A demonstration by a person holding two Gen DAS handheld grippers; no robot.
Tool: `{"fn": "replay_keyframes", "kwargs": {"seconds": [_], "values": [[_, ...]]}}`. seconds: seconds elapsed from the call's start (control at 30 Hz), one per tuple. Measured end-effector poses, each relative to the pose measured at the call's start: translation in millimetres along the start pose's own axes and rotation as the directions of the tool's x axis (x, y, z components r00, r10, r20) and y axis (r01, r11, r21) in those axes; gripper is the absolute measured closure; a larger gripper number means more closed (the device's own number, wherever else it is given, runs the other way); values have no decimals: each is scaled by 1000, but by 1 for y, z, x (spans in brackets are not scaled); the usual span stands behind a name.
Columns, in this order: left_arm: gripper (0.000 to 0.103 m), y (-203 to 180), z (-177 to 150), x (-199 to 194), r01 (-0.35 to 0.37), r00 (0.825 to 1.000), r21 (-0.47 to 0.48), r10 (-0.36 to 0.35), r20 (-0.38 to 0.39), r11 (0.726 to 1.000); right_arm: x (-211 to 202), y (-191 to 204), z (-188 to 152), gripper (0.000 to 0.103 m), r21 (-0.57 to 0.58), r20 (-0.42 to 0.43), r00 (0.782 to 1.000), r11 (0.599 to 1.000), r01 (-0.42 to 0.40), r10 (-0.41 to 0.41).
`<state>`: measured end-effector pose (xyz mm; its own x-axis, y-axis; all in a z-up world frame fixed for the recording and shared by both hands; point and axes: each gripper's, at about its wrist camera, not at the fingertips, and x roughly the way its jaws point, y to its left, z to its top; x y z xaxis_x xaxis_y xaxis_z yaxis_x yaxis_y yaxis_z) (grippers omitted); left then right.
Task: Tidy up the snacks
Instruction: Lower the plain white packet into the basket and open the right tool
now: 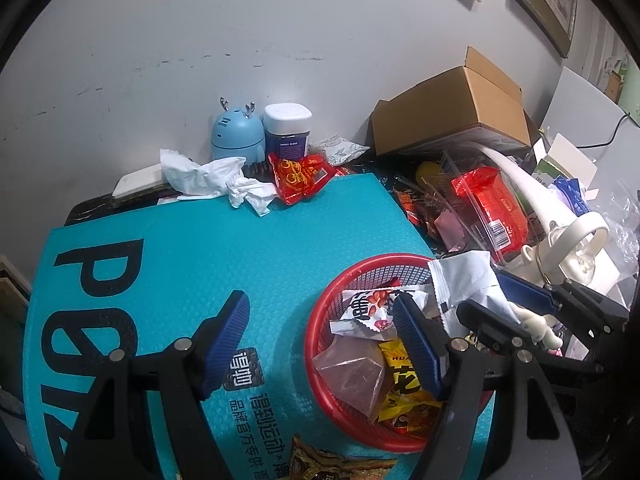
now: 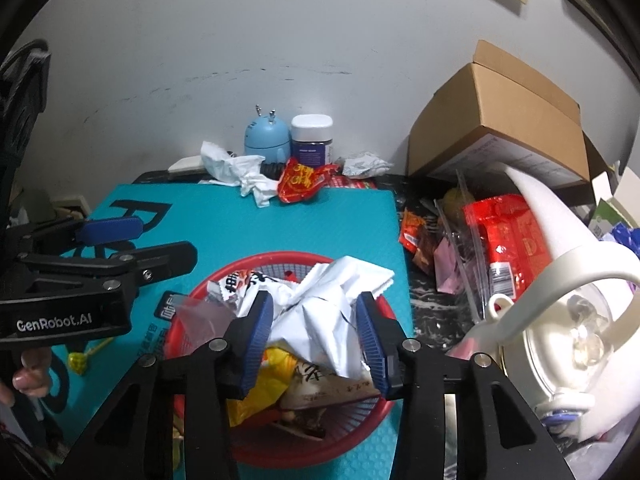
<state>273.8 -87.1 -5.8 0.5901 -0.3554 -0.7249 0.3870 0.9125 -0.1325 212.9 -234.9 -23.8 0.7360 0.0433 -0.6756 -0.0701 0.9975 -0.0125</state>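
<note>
The right gripper (image 2: 316, 336) stands slightly open around a white packet (image 2: 320, 312) over the red basket (image 2: 360, 432); the packet could snag and tip out. The left gripper (image 1: 320, 340) is open, empty.

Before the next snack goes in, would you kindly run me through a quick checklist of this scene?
1. White packet released: cannot tell; it sits between the pads of the right hand-held gripper over the basket.
2. Left hand-held gripper free: ok, open, nothing held.
3. Red basket on the blue mat: ok.
4. Next snack reachable: ok, red packet lies at the mat's far edge.
5. Basket room: not ok, piled high.
</note>
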Motion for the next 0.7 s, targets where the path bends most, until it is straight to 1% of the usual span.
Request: {"fn": "replay_keyframes", "kwargs": {"seconds": [0.07, 0.17, 0.4, 0.7], "values": [[29, 0, 0, -2, 2, 1000, -2, -2, 4, 1000, -3, 1, 0, 60, 2, 1, 1000, 1000, -8, 8], [29, 1, 1, -3, 13, 1000, -5, -13, 6, 1000, -4, 3, 0, 60, 6, 1, 998, 998, -59, 59], [29, 2, 2, -9, 9, 1000, -9, -9, 18, 1000, -6, 5, -1, 60, 13, -12, 996, 996, -90, 90], [29, -4, 3, -18, 6, 999, 3, -7, 36, 1000, -16, 5, -2, 60, 15, -5, 998, 997, -69, 69]]}}
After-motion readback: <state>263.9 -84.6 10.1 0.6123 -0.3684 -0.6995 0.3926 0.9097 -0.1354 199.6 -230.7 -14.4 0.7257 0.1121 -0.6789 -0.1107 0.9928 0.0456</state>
